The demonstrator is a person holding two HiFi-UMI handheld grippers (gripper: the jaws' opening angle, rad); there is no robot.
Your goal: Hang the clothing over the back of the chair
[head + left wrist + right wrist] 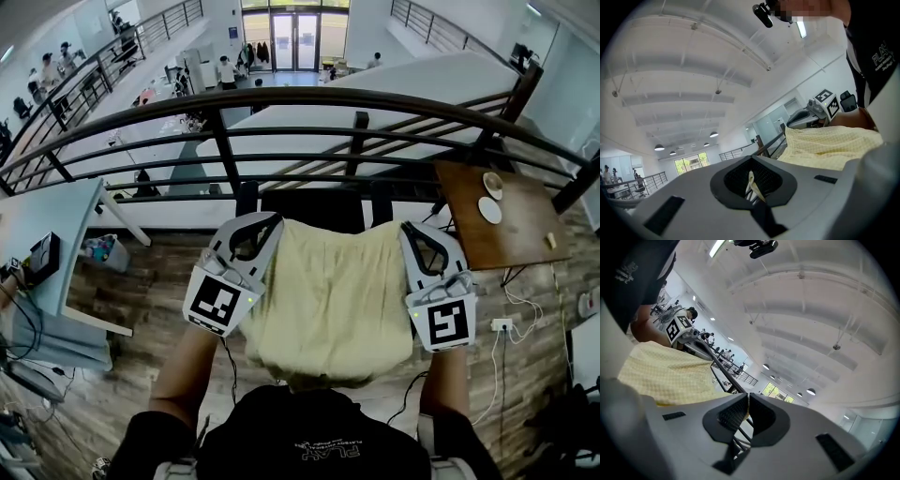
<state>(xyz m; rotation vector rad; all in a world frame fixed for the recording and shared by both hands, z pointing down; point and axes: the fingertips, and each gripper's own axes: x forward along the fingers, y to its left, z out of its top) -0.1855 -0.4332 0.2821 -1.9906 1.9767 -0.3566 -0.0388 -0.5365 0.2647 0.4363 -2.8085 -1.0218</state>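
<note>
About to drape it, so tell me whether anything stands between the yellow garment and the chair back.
Nothing visible does. The yellow garment is spread just short of the black chair back, whose top shows bare. The garment hides whatever lies beneath it.

Matt, waffle-textured cloth garment (333, 295)

Left claw (251, 232), right claw (420, 239): both clenched

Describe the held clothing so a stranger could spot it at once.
Find the dark curved railing across the head view; below its middle stands the black chair. Stretched on the chair's near side, pinched by the left gripper and right gripper, is the clothing: the only pale yellow, finely checked cloth, unlike the brown table alongside.
</note>
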